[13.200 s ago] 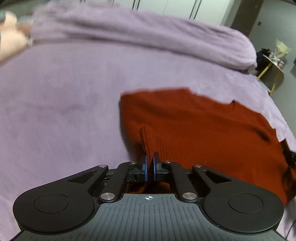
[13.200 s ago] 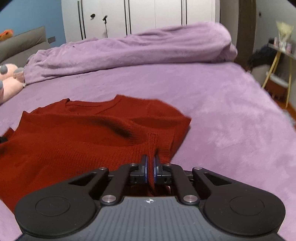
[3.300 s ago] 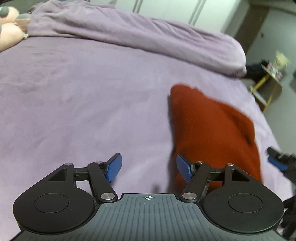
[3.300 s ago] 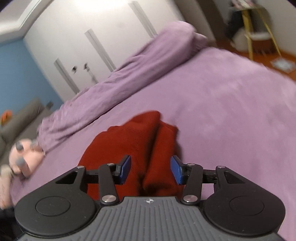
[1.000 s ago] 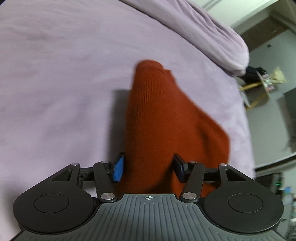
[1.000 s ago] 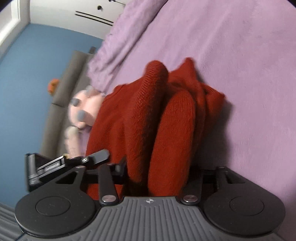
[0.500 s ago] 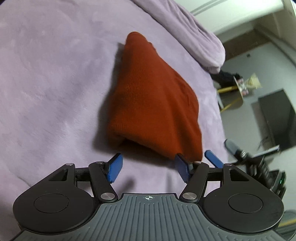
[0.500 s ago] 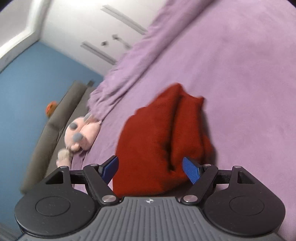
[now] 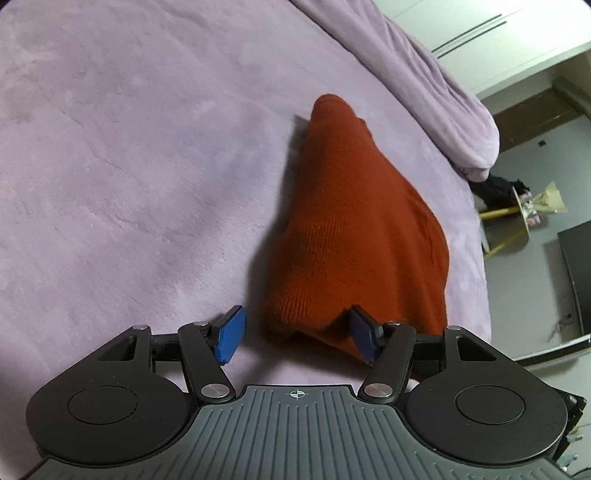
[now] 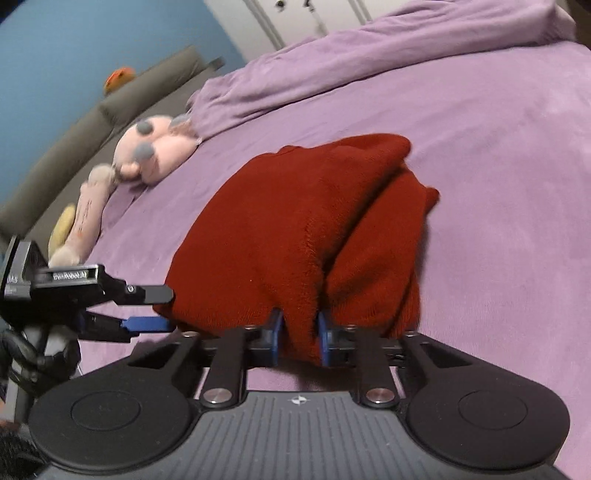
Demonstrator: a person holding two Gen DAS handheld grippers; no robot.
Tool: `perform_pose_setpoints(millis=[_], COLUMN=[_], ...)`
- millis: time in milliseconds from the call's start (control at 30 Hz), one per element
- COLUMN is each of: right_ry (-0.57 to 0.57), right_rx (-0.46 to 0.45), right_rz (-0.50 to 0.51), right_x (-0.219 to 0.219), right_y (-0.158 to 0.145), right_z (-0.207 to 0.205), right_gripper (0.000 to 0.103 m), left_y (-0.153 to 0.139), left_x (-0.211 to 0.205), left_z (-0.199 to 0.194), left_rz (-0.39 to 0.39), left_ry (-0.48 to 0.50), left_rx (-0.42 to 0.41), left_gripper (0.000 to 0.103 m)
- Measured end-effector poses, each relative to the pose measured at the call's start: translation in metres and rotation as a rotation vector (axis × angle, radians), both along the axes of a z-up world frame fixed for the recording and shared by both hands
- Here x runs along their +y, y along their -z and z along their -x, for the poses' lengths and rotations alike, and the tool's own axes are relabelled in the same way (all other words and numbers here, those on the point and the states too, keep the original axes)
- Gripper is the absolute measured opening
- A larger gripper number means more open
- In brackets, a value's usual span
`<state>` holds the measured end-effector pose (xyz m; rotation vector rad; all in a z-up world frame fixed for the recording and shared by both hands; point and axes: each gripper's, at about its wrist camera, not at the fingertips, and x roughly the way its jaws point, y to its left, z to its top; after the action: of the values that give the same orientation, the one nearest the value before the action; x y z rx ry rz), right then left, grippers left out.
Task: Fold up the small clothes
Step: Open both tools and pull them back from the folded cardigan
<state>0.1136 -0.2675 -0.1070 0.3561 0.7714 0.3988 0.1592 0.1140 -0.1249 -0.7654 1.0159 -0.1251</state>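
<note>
- Right gripper: jaws closing, blue pads pressed on either side of a raised fold at the near edge of the red knit sweater; cloth bunched between them
- Left gripper: jaws apart and closing a little, near corner of the sweater between the blue pads; left pad clear of the cloth over bare bedcover, right pad at the edge of the knit, contact hard to judge from this angle
- Left gripper, seen from the right wrist view: enters from the left edge, one black finger above and one blue pad below, tips at the sweater's left near corner; a gloved hand grips its handle
- Red knit sweater: folded into a thick bundle, several layers showing at its right side, lying on the purple bedcover near the middle of the bed
- Purple duvet: heaped along the far side of the bed, well apart from the sweater
- Pink plush toy: lying at the bed's far left, near the duvet's end, apart from the sweater
- Grey headboard: behind the toy, against a blue wall
- White wardrobe doors: beyond the duvet
- Yellow-legged side table: on the floor past the bed's far corner
</note>
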Motion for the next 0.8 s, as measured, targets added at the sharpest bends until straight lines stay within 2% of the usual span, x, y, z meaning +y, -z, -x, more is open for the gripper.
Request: perform_pose_setpoints(millis=[67,133,167,200,267,300,400,467,533,567,700,767,800], right_ry=[0.015,0.053,0.096,0.155,0.237,0.259,0.308,0.355,0.406,0.419,0.427,0.437,0.442], right_rx=[-0.004,-0.014,-0.015,-0.007,0.036,0.066,0.069,0.057,0.073,0.082,0.141,0.163,0.168], right_rz=[-0.039,-0.217,-0.261,-0.215,-0.009,0.015,-0.041,-0.071,-0.123,-0.152,-0.321,-0.36,-0.361], right_x=[0.004,-0.008,-0.012,-0.017,-0.013,-0.012,-0.017,-0.018,-0.019,-0.019,-0.015,-0.009,-0.006], right_y=[-0.001,-0.002,-0.001,-0.001,0.003,0.006,0.0,-0.006,-0.003,0.001,0.02,0.026,0.028], right_z=[0.003,0.004,0.005,0.006,0.006,0.005,0.015,0.024,0.033,0.036,0.04,0.03,0.026], right_gripper=[0.01,0.008,0.008,0.008,0.005,0.0,0.001,0.016,0.059,0.062,0.062,0.052,0.035], left_y=[-0.005,-0.014,-0.017,-0.02,-0.023,-0.025,-0.027,-0.028,-0.024,-0.021,-0.012,-0.01,-0.01], left_x=[0.001,0.001,0.001,-0.001,-0.006,-0.008,-0.016,-0.026,-0.037,-0.041,-0.051,-0.051,-0.049], left_z=[0.003,0.007,0.01,0.012,0.017,0.02,0.029,0.034,0.035,0.035,0.034,0.029,0.027], left_rz=[0.001,-0.044,-0.084,-0.139,-0.209,-0.23,-0.268,-0.317,-0.373,-0.392,-0.479,-0.481,-0.477], left_ry=[0.004,-0.002,-0.001,0.005,0.026,0.037,0.082,0.112,0.14,0.154,0.13,0.107,0.094], left_rx=[-0.006,-0.036,-0.045,-0.043,-0.048,-0.051,-0.06,-0.08,-0.084,-0.088,-0.089,-0.079,-0.077], left_gripper=[0.062,0.062,0.062,0.062,0.062,0.063,0.064,0.065,0.065,0.065,0.065,0.064,0.064])
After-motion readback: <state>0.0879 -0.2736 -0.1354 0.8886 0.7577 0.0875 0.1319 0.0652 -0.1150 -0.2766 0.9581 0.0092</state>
